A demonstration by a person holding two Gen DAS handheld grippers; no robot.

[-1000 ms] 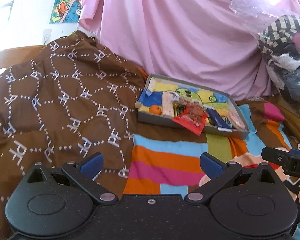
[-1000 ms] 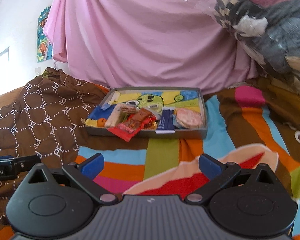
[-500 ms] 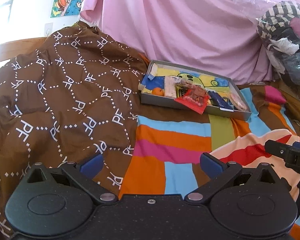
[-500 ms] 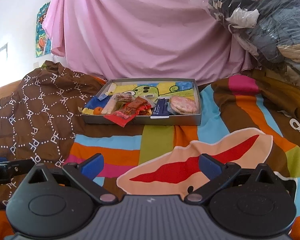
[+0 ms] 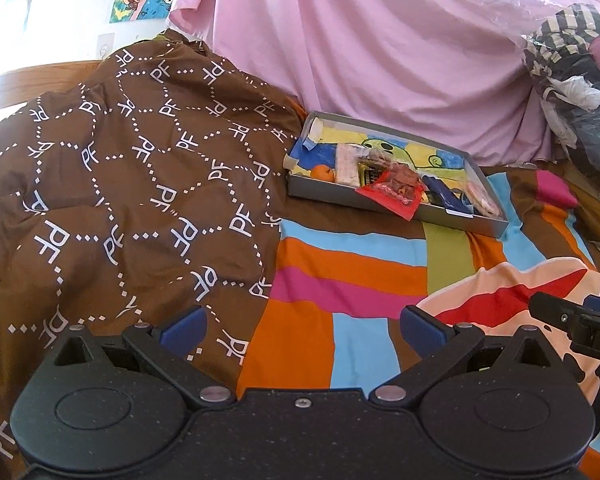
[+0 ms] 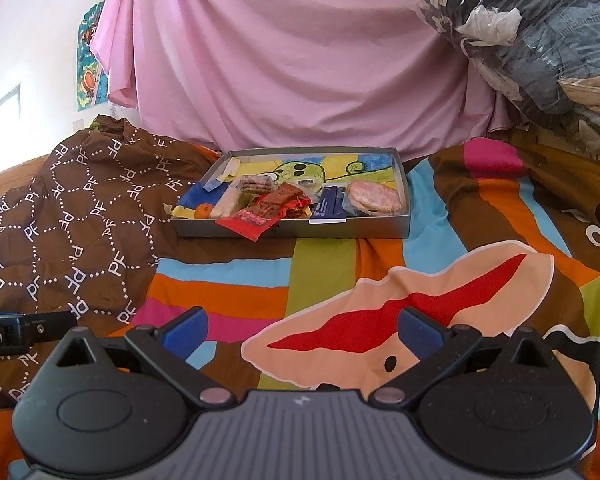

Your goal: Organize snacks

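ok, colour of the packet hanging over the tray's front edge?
Red, with pale lettering: the packet overhangs the tray wall. Clearest in the right wrist view.

Brown monogrammed blanket (image 5: 140, 184), striped multicolour sheet (image 6: 324, 280), pink drape (image 6: 284, 60).

The tray (image 6: 288, 232) lies on the striped bedspread (image 6: 324, 272), and all places here are told from it. Inside it, along its near wall, the snacks sit in a row: a small fruit (image 6: 203, 211) at the left end, a long wrapped bar (image 6: 226, 203) beside it, a packet (image 6: 256, 218) hanging over the near wall, a flat box (image 6: 330, 208) right of that, and a round wrapped pack (image 6: 374, 199) at the right end. Left of the tray a patterned blanket (image 5: 120, 184) is heaped. Behind it hangs a draped sheet (image 6: 300, 60). To its right, further back, bagged clothes (image 6: 540, 32) are piled. Well before the tray, both tongs, left (image 5: 302, 326) and right (image 6: 302, 328), hang over the bedspread, side by side.
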